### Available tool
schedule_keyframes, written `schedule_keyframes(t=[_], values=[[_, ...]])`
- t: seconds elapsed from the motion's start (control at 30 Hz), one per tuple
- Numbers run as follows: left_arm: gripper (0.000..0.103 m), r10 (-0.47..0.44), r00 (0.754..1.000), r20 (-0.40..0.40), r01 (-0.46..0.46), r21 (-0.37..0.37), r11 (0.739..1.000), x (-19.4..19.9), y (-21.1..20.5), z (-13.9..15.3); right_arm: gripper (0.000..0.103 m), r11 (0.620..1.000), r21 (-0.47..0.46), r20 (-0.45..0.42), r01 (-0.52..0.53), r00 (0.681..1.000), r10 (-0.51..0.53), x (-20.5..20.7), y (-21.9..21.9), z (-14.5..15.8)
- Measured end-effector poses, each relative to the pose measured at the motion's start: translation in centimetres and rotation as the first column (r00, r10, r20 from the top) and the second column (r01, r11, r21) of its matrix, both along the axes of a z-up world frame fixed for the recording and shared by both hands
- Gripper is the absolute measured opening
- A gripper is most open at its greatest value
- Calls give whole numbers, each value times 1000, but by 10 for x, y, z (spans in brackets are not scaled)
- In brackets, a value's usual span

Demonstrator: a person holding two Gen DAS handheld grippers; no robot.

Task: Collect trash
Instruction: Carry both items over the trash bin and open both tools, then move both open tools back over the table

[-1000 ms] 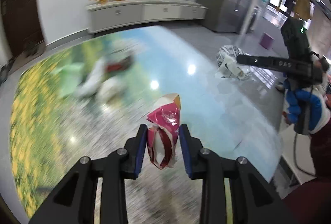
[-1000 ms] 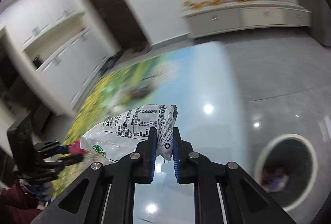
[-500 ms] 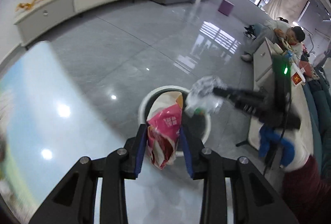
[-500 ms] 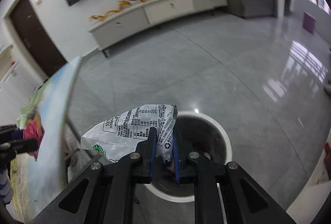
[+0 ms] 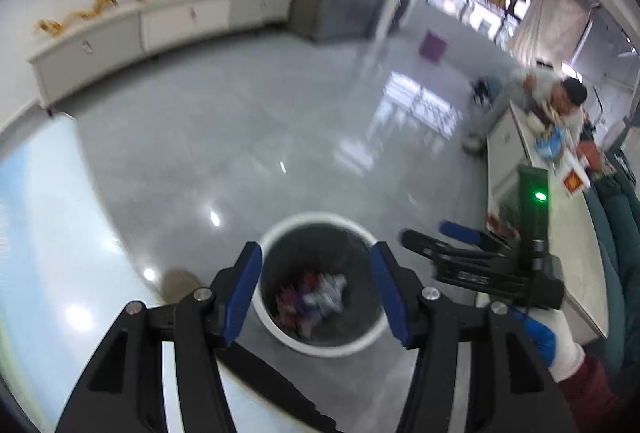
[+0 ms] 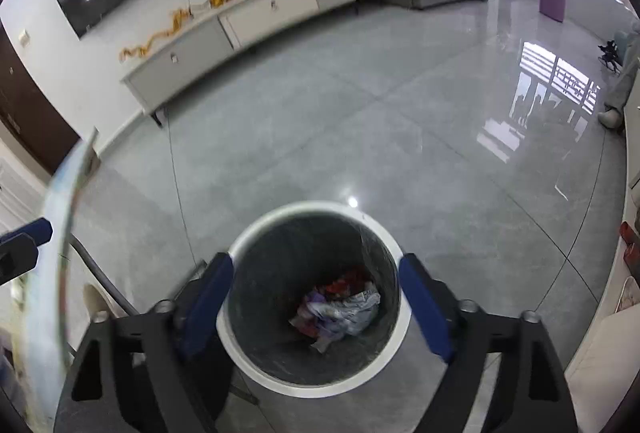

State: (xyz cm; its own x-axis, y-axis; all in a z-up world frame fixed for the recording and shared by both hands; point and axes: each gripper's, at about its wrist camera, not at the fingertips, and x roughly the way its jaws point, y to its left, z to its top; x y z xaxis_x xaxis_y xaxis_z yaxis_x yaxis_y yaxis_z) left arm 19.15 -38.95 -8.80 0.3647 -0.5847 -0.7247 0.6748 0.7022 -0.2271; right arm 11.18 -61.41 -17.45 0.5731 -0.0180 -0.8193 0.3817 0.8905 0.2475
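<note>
Glossy grey floor is spreading around the white-rimmed bin (image 6: 316, 297), where the left gripper (image 5: 316, 293) and right gripper (image 6: 316, 297) are hanging wide and empty over crumpled wrappers (image 6: 340, 309) lying inside, so both should be lifting clear without clipping the rim.

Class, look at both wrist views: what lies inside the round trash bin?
Inside the trash bin, at the bottom, lies crumpled trash: a silvery-white wrapper over red and purple pieces. Whatever sits beneath that pile is covered.
</note>
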Motion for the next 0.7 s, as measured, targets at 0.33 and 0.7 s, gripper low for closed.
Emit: schedule_keyframes(t=[0.33, 0.7], values=[[55, 165, 967, 192, -165, -13, 986, -22, 125, 46, 103, 987, -55, 325, -154, 932, 163, -10, 78, 107], [54, 403, 909, 104, -410, 53, 911, 14, 302, -3, 103, 824, -53, 253, -564, 791, 558, 44, 233, 108]])
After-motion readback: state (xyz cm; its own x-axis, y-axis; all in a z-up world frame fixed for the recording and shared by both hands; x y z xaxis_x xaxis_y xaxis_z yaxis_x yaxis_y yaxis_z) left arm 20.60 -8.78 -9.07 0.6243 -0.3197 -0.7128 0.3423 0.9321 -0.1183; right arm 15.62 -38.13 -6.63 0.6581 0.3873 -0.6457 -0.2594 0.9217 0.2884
